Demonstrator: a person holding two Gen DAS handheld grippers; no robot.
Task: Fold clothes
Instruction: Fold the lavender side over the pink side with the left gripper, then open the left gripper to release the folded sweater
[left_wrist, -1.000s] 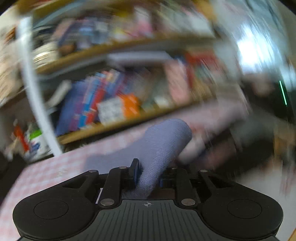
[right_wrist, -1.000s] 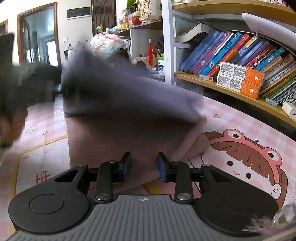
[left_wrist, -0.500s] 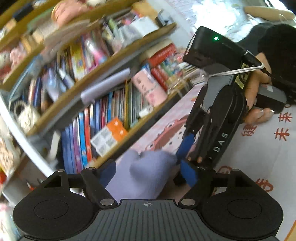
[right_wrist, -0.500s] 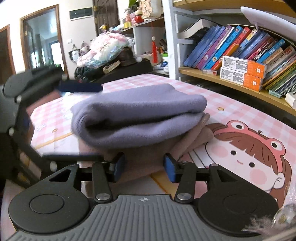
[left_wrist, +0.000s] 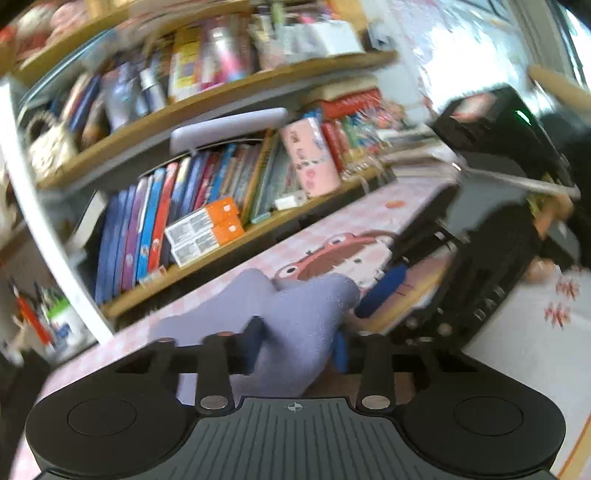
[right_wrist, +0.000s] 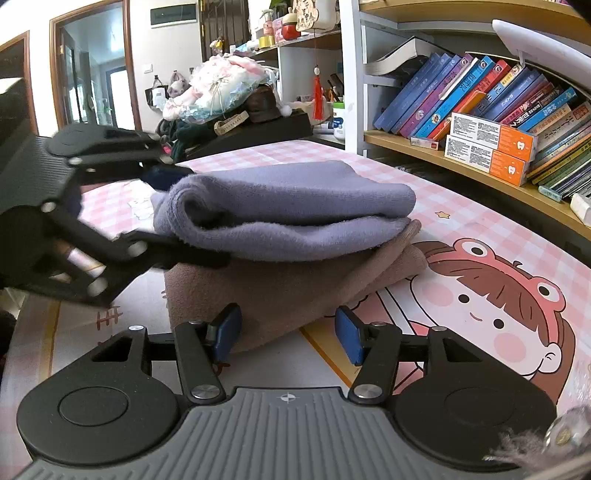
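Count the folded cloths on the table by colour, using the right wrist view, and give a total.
Grey-purple cloth, on top of the stack: 1
Brown cloth, underneath it: 1
Total: 2

My left gripper (left_wrist: 295, 345) points slightly downward, and its jaws have just been closing; they now pinch a fold of purple cloth (left_wrist: 295, 325) between the blue pads. My right gripper (right_wrist: 288, 338) tilts down too, its jaws have just been opening and stand apart with nothing pressed between them. A hand (left_wrist: 554, 218) grips its handle.
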